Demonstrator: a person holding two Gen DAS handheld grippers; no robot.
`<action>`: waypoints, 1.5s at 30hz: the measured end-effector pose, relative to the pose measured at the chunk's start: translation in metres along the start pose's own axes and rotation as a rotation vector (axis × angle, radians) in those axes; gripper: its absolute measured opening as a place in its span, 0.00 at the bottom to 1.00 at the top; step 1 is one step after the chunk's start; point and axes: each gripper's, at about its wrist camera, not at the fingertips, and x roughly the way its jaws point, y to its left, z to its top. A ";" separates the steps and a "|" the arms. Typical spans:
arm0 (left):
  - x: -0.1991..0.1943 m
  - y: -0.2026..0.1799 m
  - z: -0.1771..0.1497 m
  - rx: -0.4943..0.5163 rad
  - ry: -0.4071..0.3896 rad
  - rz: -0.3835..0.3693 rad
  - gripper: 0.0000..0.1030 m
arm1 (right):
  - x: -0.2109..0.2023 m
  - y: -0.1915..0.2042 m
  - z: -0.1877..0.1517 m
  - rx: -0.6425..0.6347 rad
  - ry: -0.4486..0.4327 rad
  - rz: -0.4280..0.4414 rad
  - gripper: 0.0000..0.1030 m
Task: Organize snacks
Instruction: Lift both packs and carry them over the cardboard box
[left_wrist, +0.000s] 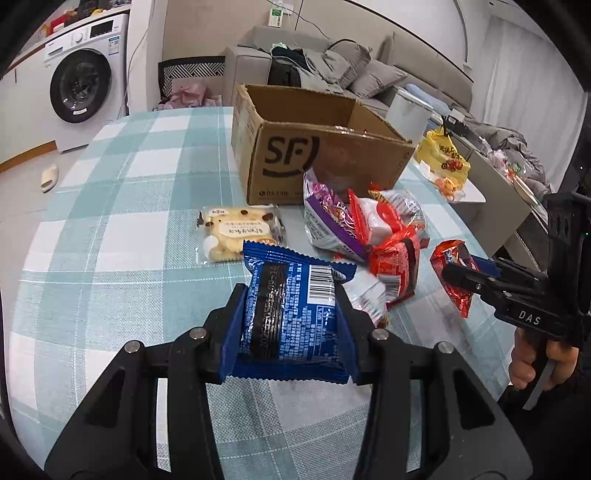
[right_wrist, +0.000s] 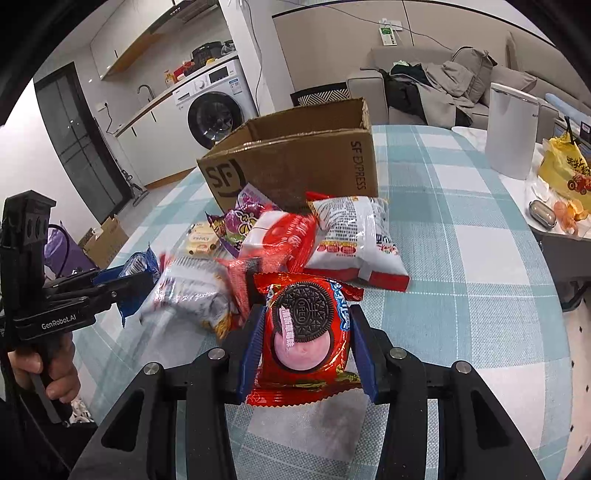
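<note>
The left gripper (left_wrist: 291, 295) is clamped on a blue snack packet (left_wrist: 291, 306), its blue pads pressing both sides, the barcode side facing up and the packet lifted clear of the checked tablecloth (left_wrist: 110, 221). The right gripper (right_wrist: 304, 325) is closed on a red Oreo packet (right_wrist: 304, 332), also held just above the cloth, to the right of the first.

Just beyond both grippers lies the heap of snacks: a clear-wrapped pale biscuit pack (left_wrist: 238, 232) on the left, a purple-edged bag (left_wrist: 325, 221) and a red-and-white bag (right_wrist: 354, 236) further right, with more red wrappers tangled between them. Behind the heap, on the far side of the table, stands the open cardboard box (left_wrist: 314, 147) marked SF, its flaps up.

Further right sit a white cylindrical appliance (right_wrist: 513, 129) and a yellow plastic bag (right_wrist: 569, 166). Beyond the table are a grey sofa (left_wrist: 369, 66) piled with clothes and, on the far left, a washing machine (left_wrist: 85, 77).
</note>
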 end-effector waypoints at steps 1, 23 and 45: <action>-0.002 0.001 0.001 -0.003 -0.006 0.002 0.40 | -0.001 0.000 0.001 0.000 -0.007 0.000 0.44; -0.012 -0.008 0.047 -0.002 -0.129 0.029 0.40 | -0.021 0.000 0.041 -0.009 -0.134 0.021 0.44; -0.002 -0.025 0.107 0.037 -0.203 0.009 0.41 | -0.015 0.005 0.093 -0.024 -0.215 0.046 0.44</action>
